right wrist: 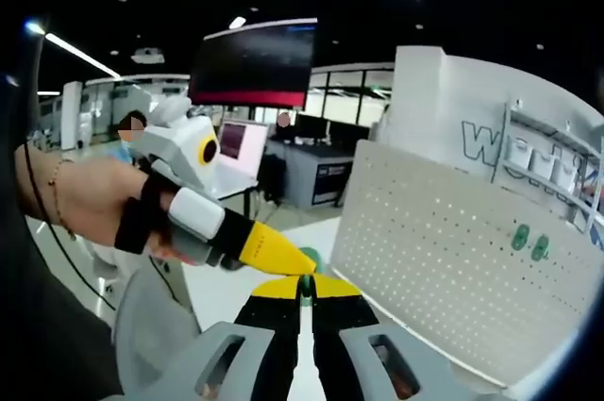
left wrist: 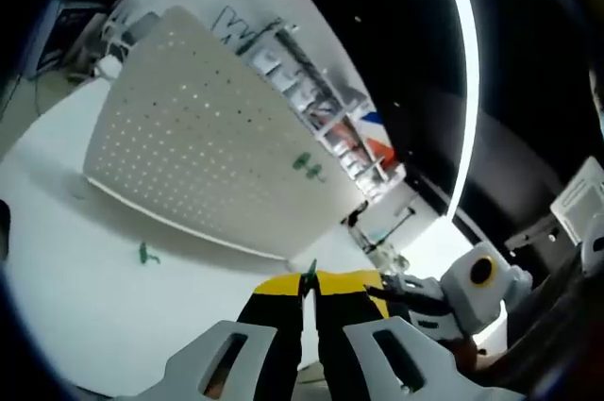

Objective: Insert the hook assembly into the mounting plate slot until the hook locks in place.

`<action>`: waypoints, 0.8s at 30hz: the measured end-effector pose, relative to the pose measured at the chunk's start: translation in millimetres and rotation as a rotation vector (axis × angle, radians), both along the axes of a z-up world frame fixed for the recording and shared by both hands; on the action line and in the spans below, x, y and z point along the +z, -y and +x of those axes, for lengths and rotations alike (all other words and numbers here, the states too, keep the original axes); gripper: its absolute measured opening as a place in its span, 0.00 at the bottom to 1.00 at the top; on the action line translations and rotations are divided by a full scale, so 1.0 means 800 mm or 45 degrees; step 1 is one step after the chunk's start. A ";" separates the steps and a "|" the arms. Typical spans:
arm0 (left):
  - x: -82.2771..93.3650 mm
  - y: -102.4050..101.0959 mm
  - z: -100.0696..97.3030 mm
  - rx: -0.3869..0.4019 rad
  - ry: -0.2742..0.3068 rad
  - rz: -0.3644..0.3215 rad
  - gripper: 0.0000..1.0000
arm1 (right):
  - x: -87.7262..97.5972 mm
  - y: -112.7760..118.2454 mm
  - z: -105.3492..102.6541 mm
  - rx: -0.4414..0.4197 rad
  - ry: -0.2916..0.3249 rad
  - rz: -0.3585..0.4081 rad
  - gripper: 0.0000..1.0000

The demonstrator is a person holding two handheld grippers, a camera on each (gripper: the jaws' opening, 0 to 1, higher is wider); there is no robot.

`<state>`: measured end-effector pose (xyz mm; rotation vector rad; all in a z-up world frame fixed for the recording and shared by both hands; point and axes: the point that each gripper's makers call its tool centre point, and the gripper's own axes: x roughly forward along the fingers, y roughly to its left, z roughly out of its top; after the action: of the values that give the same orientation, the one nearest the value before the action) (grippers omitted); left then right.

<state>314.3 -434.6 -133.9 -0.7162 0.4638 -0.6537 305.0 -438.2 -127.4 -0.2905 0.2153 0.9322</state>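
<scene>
Green hook (left wrist: 310,274) between left gripper (left wrist: 310,280) tips

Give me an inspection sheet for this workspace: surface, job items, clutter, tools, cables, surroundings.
Surface: white table, mostly bare.
Job's things: white pegboard standing tilted on the table; two green hooks already on it; one green hook lying on the table in front of the board; another small green hook pinched at the jaw tips.
Clutter: nothing seen.
Grippers: left tool shut on the hook; right tool jaws together, meeting the left tool's tip.
Cables: nothing seen on the table.
Surroundings: dark screen, desks with monitors, ceiling lights, white shelving.
</scene>
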 end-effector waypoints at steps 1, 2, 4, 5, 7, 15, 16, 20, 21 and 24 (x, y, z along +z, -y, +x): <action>-0.001 0.000 -0.001 -0.006 0.011 0.034 0.03 | -0.002 0.000 0.000 0.001 -0.012 0.000 0.01; -0.003 0.000 0.000 -0.011 0.024 0.071 0.03 | -0.004 0.001 0.000 0.001 -0.023 0.003 0.01; -0.005 0.002 0.000 -0.022 0.022 0.097 0.03 | -0.007 0.002 0.000 0.004 -0.043 0.001 0.01; -0.006 0.003 -0.001 -0.026 0.024 0.104 0.03 | -0.008 0.002 0.000 0.005 -0.053 0.006 0.01; -0.008 0.002 -0.001 -0.043 0.035 0.127 0.03 | -0.010 0.003 -0.001 0.005 -0.087 0.022 0.01; -0.013 0.004 -0.004 -0.076 0.078 0.133 0.06 | -0.019 0.006 -0.002 0.007 -0.144 0.049 0.00; -0.015 0.003 -0.003 -0.071 0.083 0.155 0.08 | -0.021 0.007 -0.001 0.003 -0.151 0.046 0.00; -0.014 -0.005 -0.001 -0.049 0.132 0.214 0.28 | -0.026 0.014 0.000 -0.015 -0.183 0.053 0.00; -0.013 -0.006 -0.001 -0.057 0.142 0.221 0.31 | -0.026 0.016 0.001 -0.019 -0.183 0.054 0.00; -0.010 -0.008 -0.003 -0.076 0.198 0.278 0.35 | -0.028 0.022 0.005 -0.036 -0.184 0.055 0.00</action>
<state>311.9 -428.4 -141.7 -0.4429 0.4067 -0.6974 308.6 -455.5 -149.6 -0.1796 0.3311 0.9298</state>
